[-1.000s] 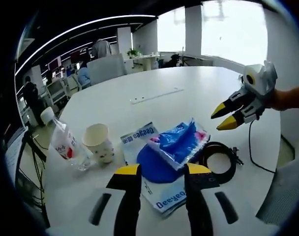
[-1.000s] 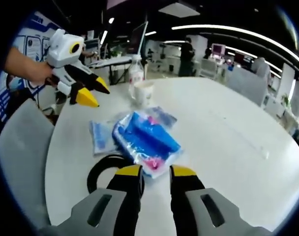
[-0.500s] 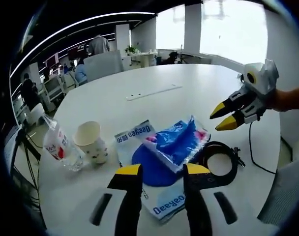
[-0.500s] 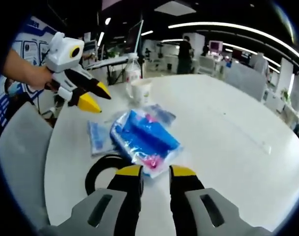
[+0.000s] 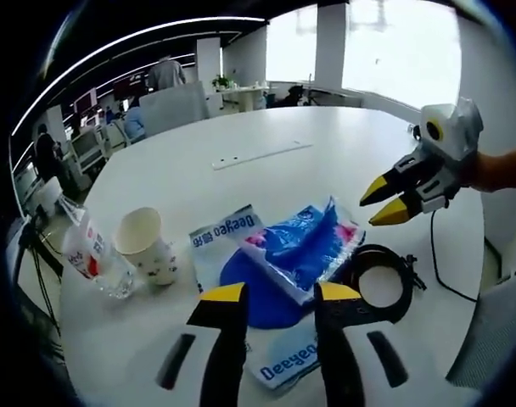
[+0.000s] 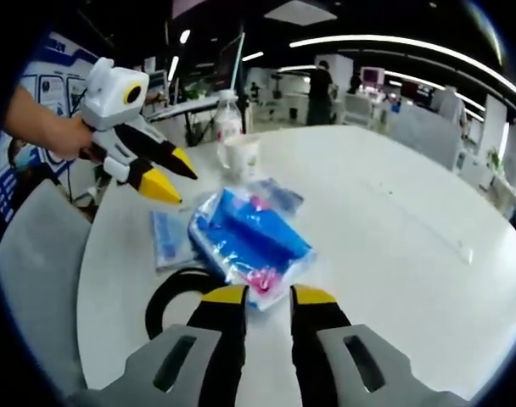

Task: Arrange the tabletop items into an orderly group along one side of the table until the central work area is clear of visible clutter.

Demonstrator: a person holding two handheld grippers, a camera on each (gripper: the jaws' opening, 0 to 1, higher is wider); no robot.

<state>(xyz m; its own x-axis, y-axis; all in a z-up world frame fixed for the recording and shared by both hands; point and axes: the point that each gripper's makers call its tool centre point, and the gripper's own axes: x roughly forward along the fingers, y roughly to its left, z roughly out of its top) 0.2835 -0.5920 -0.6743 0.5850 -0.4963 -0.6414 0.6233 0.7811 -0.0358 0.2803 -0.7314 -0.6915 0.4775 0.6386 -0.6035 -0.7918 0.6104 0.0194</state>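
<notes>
Crinkly blue plastic pack [image 5: 307, 248] lies mid-table on a flat white-and-blue sachet [image 5: 228, 233], beside a black ring [image 5: 378, 284]; a paper cup [image 5: 144, 246] and clear bottle [image 5: 86, 257] stand further left. Left gripper [image 5: 277, 294] hovers just short of the pack, jaws narrowly parted, empty. Right gripper [image 5: 384, 199], held by a bare forearm, hangs above the round white table [image 5: 266, 136], jaws slightly apart, holding nothing.

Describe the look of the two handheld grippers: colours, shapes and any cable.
Each gripper has two black jaws ending in yellow tips, rising from grey bodies with dark slots: left gripper, right gripper. From outside, each shows a white boxy housing with a yellow-ringed round part. A thin black cable hangs below the right one.
</notes>
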